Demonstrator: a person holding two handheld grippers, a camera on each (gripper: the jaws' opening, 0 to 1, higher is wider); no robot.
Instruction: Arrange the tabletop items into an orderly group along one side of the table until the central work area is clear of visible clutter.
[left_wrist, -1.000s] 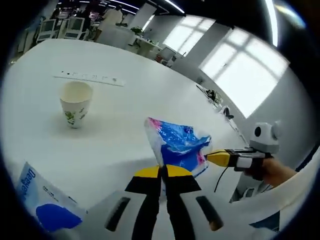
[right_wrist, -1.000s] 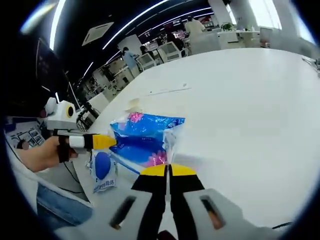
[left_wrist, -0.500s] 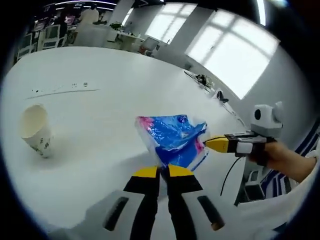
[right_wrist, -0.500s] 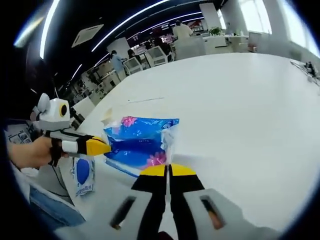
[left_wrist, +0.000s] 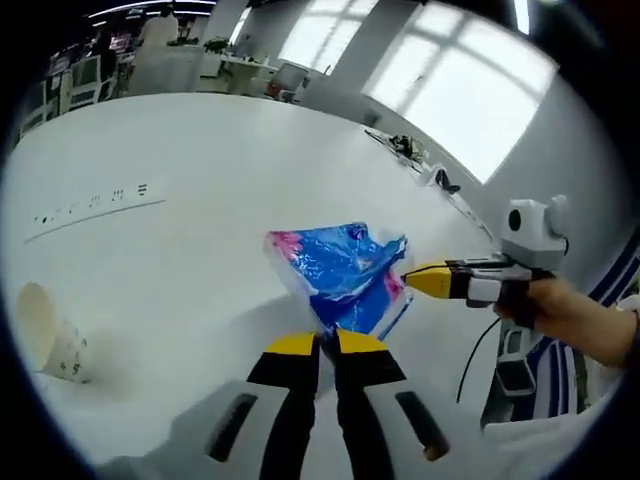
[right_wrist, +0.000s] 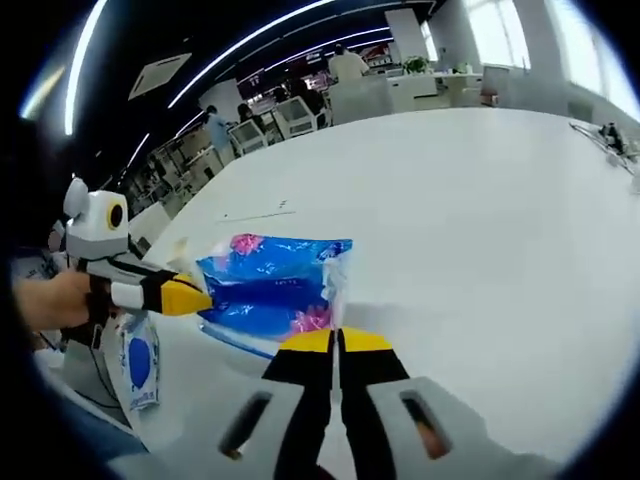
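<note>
Your left gripper (left_wrist: 320, 345) and right gripper (right_wrist: 335, 340) each have their jaws pinched on opposite edges of the blue packet (left_wrist: 340, 275), held just above the bench (left_wrist: 200, 200). It looks light, soft and crinkly; keep your grip on the sealed edges, where the film should slip least.

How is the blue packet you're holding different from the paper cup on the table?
The blue packet is soft, crinkly plastic in bright blue and pink; the paper cup is stiff and cream-white with a small print. The packet is pinched by the left gripper and the right gripper, while the cup stands free on the table.
</note>
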